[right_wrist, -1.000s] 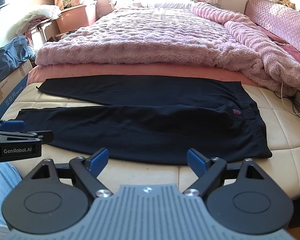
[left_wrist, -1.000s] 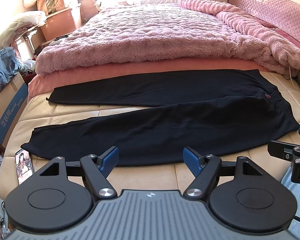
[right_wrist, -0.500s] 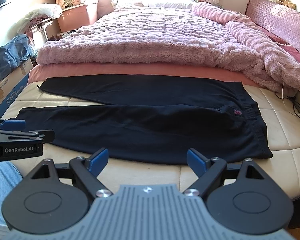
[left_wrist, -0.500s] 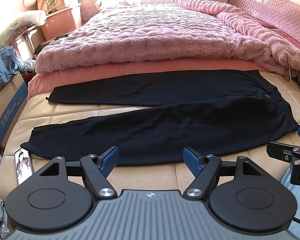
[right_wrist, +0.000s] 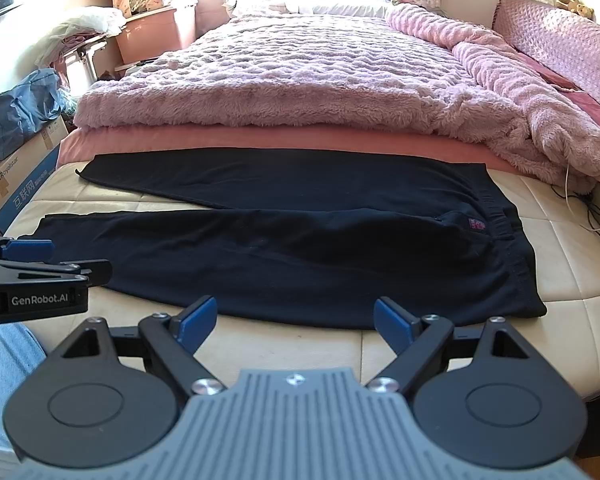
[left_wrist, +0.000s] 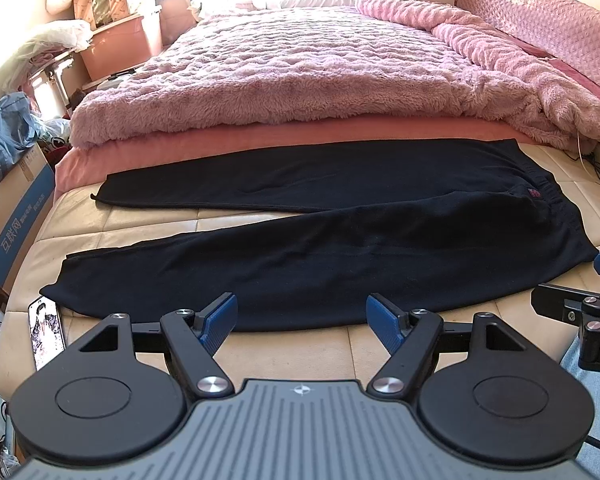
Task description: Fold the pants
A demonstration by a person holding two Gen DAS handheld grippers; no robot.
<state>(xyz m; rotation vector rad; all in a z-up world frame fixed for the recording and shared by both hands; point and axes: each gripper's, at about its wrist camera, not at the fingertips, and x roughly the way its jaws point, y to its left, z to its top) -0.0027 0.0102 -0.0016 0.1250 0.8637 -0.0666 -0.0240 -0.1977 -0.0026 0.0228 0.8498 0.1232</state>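
Dark navy pants (left_wrist: 320, 240) lie flat on the cream mattress (left_wrist: 140, 224), legs spread to the left, waistband to the right; they also show in the right wrist view (right_wrist: 300, 248). My left gripper (left_wrist: 302, 320) is open and empty, just short of the near leg's front edge. My right gripper (right_wrist: 296, 320) is open and empty, near the front edge of the pants by the waist end. Each gripper shows at the edge of the other's view.
A fluffy pink blanket (left_wrist: 300, 80) over a pink sheet lies behind the pants. A phone (left_wrist: 46, 332) lies on the mattress at the front left. Cardboard boxes (left_wrist: 16, 208) and bags stand left of the bed. Cables (right_wrist: 592, 216) lie at the right.
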